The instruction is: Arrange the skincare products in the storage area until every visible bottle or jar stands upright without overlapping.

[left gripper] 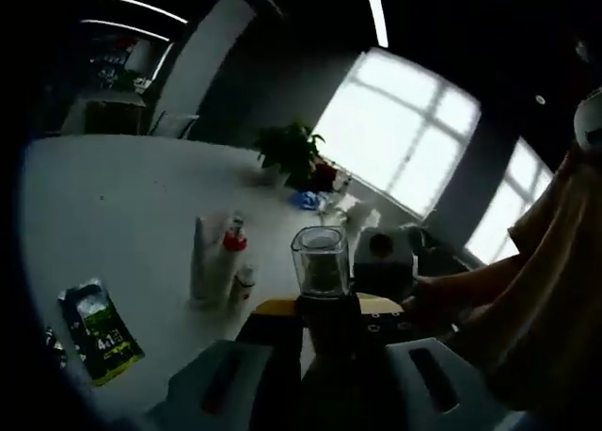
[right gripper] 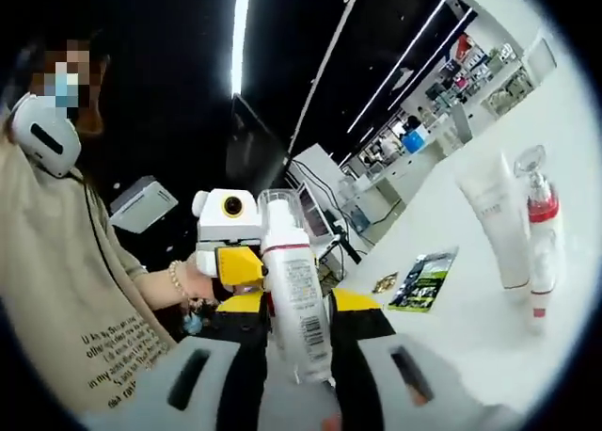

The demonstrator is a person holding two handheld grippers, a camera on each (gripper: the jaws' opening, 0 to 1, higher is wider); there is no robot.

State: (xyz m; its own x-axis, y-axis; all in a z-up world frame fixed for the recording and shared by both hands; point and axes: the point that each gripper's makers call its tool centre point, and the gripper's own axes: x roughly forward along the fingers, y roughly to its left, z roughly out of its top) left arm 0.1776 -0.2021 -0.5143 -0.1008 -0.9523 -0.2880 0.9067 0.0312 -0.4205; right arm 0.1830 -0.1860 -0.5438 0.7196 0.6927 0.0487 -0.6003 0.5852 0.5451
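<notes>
My left gripper (left gripper: 327, 311) is shut on a dark bottle with a clear square cap (left gripper: 320, 259), held upright above the white table (left gripper: 113, 196). My right gripper (right gripper: 299, 304) is shut on a white bottle with a clear cap and a red ring (right gripper: 293, 290), lifted in front of the camera. On the table stand a white tube (left gripper: 202, 255) (right gripper: 494, 224), a pump bottle with a red collar (left gripper: 233, 247) (right gripper: 538, 210) and a small bottle (left gripper: 245, 282), close together. The left gripper (right gripper: 237, 264) also appears just behind the white bottle, held by a hand.
A green sachet (left gripper: 99, 329) (right gripper: 425, 280) lies flat on the table, with a small gold item (right gripper: 384, 282) beside it. A potted plant (left gripper: 292, 153) and blue clutter (left gripper: 306, 199) sit at the far edge by the window. A person in a beige shirt (right gripper: 75, 309) stands close.
</notes>
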